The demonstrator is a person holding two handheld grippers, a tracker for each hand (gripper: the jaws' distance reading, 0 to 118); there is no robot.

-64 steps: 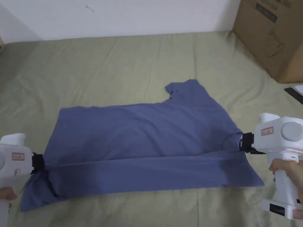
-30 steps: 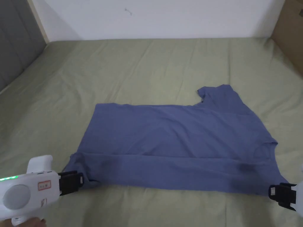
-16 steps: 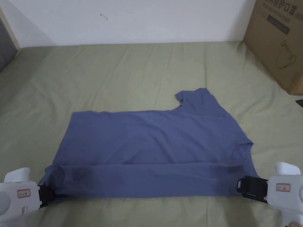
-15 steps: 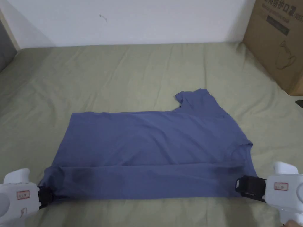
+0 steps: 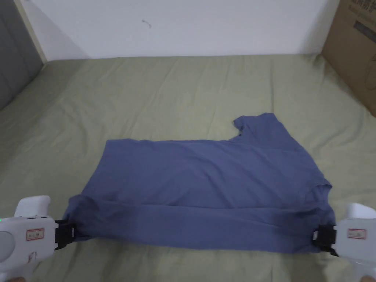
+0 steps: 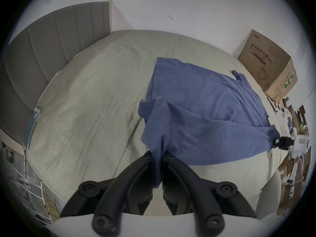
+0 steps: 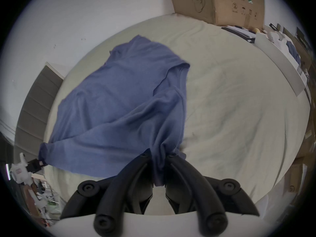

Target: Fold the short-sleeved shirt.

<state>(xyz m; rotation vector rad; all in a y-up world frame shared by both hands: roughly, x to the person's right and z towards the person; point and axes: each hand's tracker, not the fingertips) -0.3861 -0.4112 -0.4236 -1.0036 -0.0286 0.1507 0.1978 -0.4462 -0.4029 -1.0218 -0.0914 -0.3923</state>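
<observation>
Left claw (image 6: 158, 157) and right claw (image 7: 158, 152) pinch shirt (image 5: 205, 183).

A wrinkled pale green bed sheet (image 5: 191, 88) covers the bed up to a white wall (image 5: 191, 25). A grey padded headboard (image 6: 56, 40) stands at the left end. A brown cardboard box (image 5: 358, 51) sits on the sheet at the far right, against the wall. A flat teal book-like thing (image 6: 31, 124) lies beside the headboard.

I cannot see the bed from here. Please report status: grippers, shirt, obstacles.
Left gripper and right gripper shut on blue shirt. Near strip folded over. Cardboard box far right, apart.
</observation>
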